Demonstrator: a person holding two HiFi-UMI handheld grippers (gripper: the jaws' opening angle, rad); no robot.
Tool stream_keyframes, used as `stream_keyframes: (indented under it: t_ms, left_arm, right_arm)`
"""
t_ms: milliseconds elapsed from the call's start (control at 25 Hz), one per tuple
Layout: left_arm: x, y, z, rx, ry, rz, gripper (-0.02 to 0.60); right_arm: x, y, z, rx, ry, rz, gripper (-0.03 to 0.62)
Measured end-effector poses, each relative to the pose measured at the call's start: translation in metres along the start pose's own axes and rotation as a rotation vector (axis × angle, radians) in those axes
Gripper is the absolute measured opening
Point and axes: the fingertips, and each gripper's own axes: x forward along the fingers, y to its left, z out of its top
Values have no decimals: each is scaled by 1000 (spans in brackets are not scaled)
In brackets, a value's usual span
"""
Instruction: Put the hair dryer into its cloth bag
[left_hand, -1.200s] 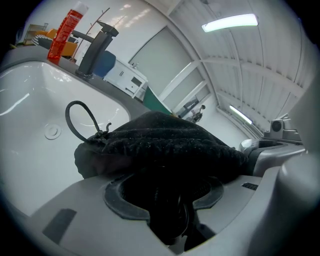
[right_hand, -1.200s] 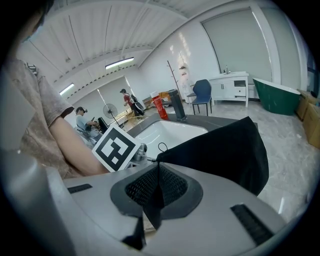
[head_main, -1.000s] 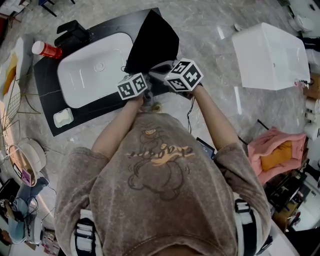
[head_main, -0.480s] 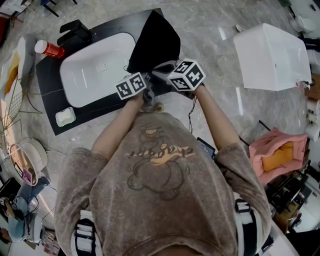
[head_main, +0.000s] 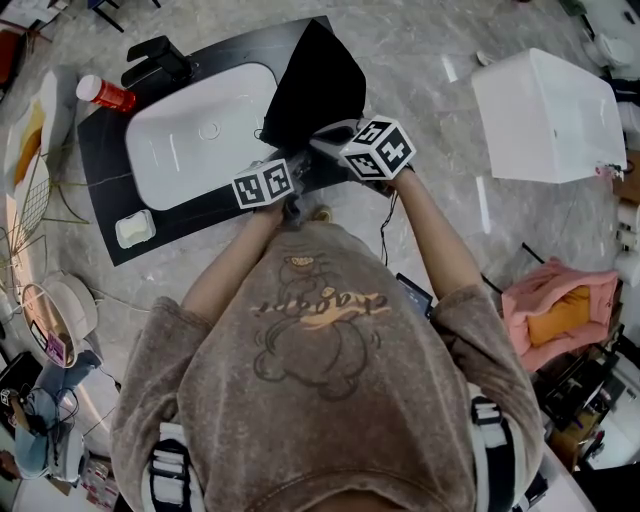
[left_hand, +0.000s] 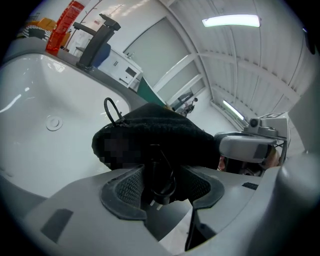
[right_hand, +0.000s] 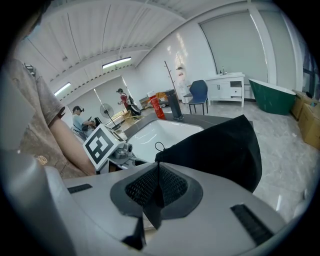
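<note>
The right gripper (right_hand: 157, 187) has its jaws closed together on a fold of the black cloth bag (right_hand: 220, 150), a strip of the fabric hanging down from between the pads. This holds the bag up above the black counter (head_main: 100, 170), over the right end of the white sink (head_main: 190, 150). The left gripper (left_hand: 162, 182) sits just beside the bag's lower, bulging end with its jaws well apart. A thin black looped cord (left_hand: 159, 172) with what looks like a plug end hangs in the gap, touching neither pad. The hair dryer's body cannot be made out in any view. A black faucet (head_main: 158, 62) and a red bottle (head_main: 103, 93) stand behind the sink.
</note>
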Motion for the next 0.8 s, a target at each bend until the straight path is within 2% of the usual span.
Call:
stream_keyframes:
  t_ms: [80,240,520,800]
  left_arm:
    - [0,-4,-6,21,14,-5,213]
    - [5,1,-13,56,59,35,196]
    - [6,1,-12,36,82,31,184]
    - [6,-10,5,-14,39,-1,179]
  right_arm:
    - [0,0,-1,1,0,-1,12]
    - [2,2,-2,1,2,-2,11]
    - [5,6,-2,-4,7,2,12]
    - [3,6,-3,-2,8,0,11]
